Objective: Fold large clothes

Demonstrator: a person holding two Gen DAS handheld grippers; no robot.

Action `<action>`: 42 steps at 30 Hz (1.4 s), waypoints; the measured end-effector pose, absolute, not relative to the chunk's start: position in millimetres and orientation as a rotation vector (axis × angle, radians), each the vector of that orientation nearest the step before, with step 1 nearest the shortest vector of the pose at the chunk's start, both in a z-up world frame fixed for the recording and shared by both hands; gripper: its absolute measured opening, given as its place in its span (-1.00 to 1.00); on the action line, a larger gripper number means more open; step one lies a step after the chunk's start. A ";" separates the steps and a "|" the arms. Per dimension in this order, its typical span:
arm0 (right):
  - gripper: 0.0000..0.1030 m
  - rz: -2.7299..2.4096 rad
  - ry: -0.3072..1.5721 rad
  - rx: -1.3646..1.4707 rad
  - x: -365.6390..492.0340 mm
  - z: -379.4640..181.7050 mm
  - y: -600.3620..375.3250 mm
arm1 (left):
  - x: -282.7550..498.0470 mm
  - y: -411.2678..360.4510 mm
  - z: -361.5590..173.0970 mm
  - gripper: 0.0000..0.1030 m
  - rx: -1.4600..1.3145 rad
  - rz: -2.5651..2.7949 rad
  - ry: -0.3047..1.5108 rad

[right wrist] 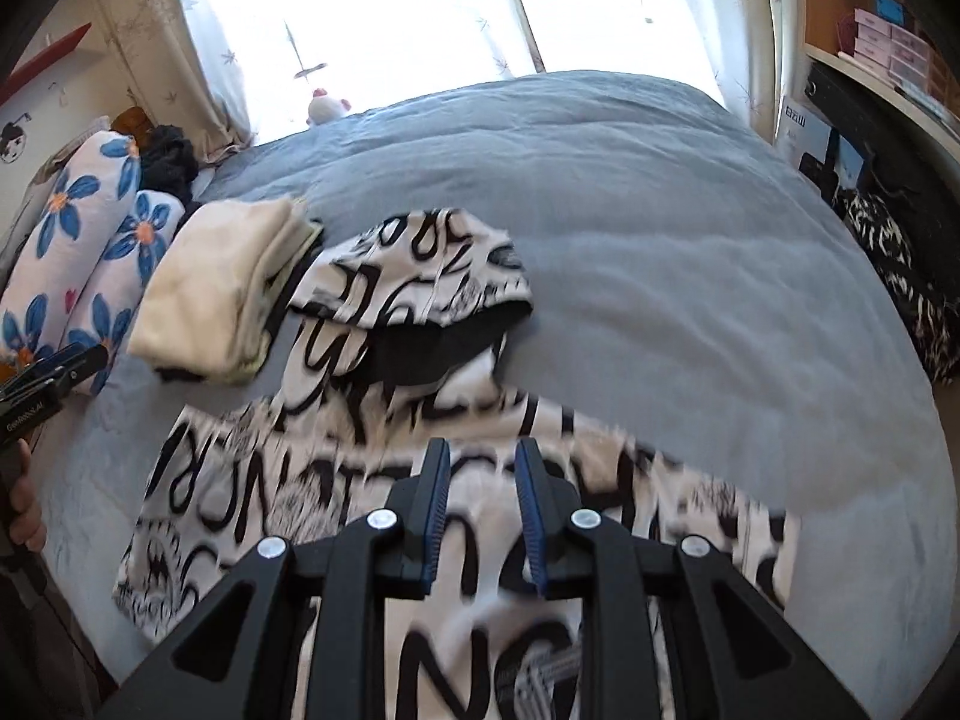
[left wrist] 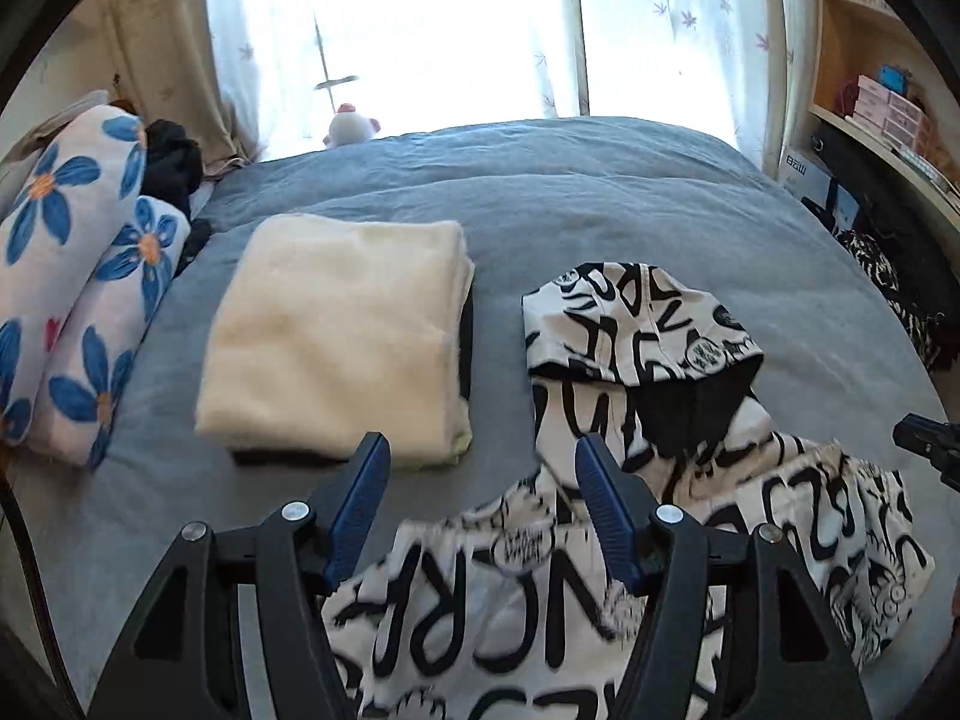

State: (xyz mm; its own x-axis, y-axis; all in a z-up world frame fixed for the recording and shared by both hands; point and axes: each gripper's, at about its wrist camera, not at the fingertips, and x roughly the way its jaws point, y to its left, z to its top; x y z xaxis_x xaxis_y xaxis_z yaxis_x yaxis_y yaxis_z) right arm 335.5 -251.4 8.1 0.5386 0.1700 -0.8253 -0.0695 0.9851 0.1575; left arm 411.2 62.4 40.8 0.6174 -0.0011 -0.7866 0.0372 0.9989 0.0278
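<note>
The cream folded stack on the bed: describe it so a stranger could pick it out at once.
Start at the grey-blue bed cover in front of the bright window. Toward its left side, between the blue-flowered pillows and the black-and-white lettered hoodie, lies the cream folded stack. It alone is plain, unprinted and squared into a neat rectangle, with a dark layer showing beneath it.

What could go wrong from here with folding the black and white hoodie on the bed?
1. The hoodie lies close beside the folded cream stack; dragging a sleeve could topple it.
2. The hood sticks out flat; the fold may end uneven if it is skipped.
3. The left gripper and the right gripper grip nothing, so a hasty pinch may catch one layer only.
</note>
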 end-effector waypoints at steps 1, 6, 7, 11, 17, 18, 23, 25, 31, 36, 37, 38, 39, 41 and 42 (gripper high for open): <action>-0.57 0.145 0.991 0.127 347.4 8.4 -253.7 | 426.4 60.0 38.0 0.22 0.046 -0.023 0.906; -0.48 0.127 0.969 0.171 403.3 6.4 -264.5 | 492.4 52.8 15.9 0.22 0.051 -0.036 0.926; -0.31 0.119 0.962 0.167 418.0 5.0 -265.4 | 509.7 50.4 7.8 0.22 0.048 -0.045 0.932; -0.16 0.132 0.960 0.181 462.4 -4.6 -266.1 | 555.4 41.7 -23.8 0.22 0.058 -0.050 0.955; -0.16 0.176 1.016 0.175 521.8 -37.6 -255.9 | 599.4 25.6 -70.5 0.22 0.112 -0.089 1.012; -0.16 0.188 1.026 0.176 529.6 -43.7 -253.8 | 605.7 23.0 -80.7 0.22 0.110 -0.112 1.032; -0.15 0.220 1.081 0.188 563.1 -79.1 -245.7 | 626.2 13.0 -115.4 0.22 0.112 -0.156 1.088; -0.16 0.229 1.103 0.187 572.2 -90.2 -243.0 | 634.9 8.3 -129.9 0.22 0.102 -0.188 1.115; -0.16 0.248 1.170 0.169 594.3 -125.2 -237.5 | 657.4 4.8 -162.6 0.22 0.045 -0.247 1.177; -0.16 0.285 1.187 0.208 603.9 -142.9 -237.5 | 670.9 11.9 -182.1 0.28 -0.043 -0.277 1.224; -0.22 0.279 1.186 0.210 604.6 -144.9 -236.8 | 671.2 11.3 -182.7 0.28 -0.039 -0.285 1.221; -0.40 0.271 1.184 0.209 604.4 -146.6 -235.5 | 670.7 10.9 -182.9 0.28 -0.040 -0.292 1.218; -0.57 0.280 1.186 0.209 604.0 -147.6 -233.6 | 670.0 10.4 -182.5 0.25 -0.045 -0.303 1.218; -0.78 0.290 1.168 0.186 600.7 -144.9 -228.8 | 667.2 10.5 -180.6 -0.32 -0.056 -0.346 1.214; -0.82 0.293 1.154 0.163 598.0 -141.9 -226.0 | 664.8 11.6 -177.7 -0.68 -0.061 -0.371 1.208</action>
State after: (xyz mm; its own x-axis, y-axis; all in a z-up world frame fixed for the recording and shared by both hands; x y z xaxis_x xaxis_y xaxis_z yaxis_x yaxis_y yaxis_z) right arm 598.0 -226.0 -141.9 0.3725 0.3104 -0.8746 -0.1439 0.9503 0.2760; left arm 664.8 11.6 -177.7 0.3022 -0.3120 -0.9007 0.2478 0.9381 -0.2419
